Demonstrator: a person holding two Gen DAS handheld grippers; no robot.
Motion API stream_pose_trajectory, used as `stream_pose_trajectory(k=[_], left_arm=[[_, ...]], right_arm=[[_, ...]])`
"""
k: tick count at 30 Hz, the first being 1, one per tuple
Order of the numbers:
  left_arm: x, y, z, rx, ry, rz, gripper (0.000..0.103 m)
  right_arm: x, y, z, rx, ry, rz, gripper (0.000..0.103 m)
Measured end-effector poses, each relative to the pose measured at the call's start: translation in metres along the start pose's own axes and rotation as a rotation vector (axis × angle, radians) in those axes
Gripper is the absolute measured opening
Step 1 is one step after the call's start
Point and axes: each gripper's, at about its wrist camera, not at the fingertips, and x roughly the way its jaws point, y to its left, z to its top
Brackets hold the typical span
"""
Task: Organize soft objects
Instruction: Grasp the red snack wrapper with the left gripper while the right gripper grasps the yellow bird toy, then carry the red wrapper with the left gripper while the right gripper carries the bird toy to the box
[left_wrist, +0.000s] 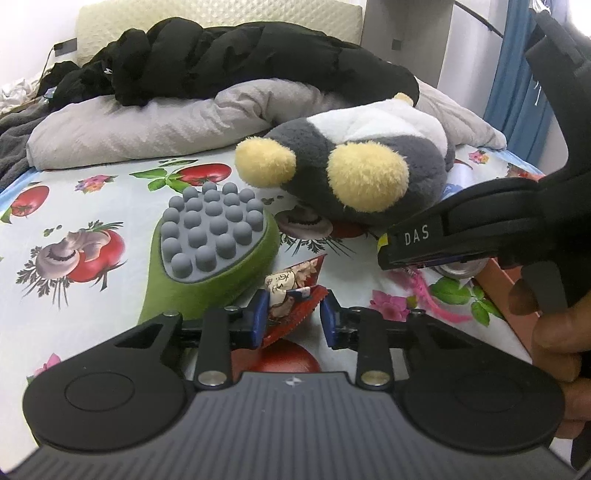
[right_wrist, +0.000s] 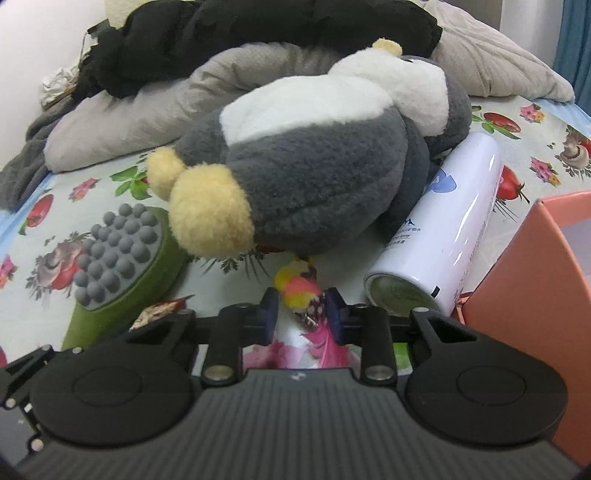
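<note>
Left wrist view, lower left to right: green foam massage brush with grey rubber nubs (left_wrist: 214, 243) lies on the bedsheet printed with tomatoes and mushrooms (left_wrist: 92, 206). Bottom centre, the left gripper (left_wrist: 293, 314) has its blue-padded jaws part closed around a crumpled red printed snack wrapper (left_wrist: 291, 295); the left pad touches it, the right pad shows a small gap, so a firm pinch cannot be told. Centre right, a grey and white plush penguin with pale yellow feet (left_wrist: 354, 158) lies on its side against a grey pillow (left_wrist: 147, 125), with a black jacket (left_wrist: 229, 62) across the top of the frame. Far right, a person's hand (left_wrist: 554, 332) holds the other black tool.

Right wrist view: the right gripper (right_wrist: 301, 304), bottom centre, has narrow jaws around a small yellow-orange fluffy toy with pink feather (right_wrist: 299, 291); contact unclear. Right of it lies a white spray can (right_wrist: 443, 229), then an orange box (right_wrist: 524, 280) at the right edge.
</note>
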Motion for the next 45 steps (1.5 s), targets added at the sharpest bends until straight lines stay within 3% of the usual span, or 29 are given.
stream_pose_trajectory(k=[13, 27, 45], left_arm=[[-0.062, 0.004, -0.021, -0.133, 0.025, -0.012, 0.034], [-0.154, 0.0, -0.042, -0.246, 0.042, -0.022, 0.034], [-0.27, -0.039, -0.057, -0.236, 0.035, -0.04, 0.034]], right_arm=[[-0.047, 0.008, -0.034, -0.023, 0.017, 0.048, 0.024], [-0.127, 0.007, -0.082, -0.066, 0.016, 0.058, 0.024], [-0.236, -0.008, -0.122, -0.13, -0.016, 0.09, 0.024]])
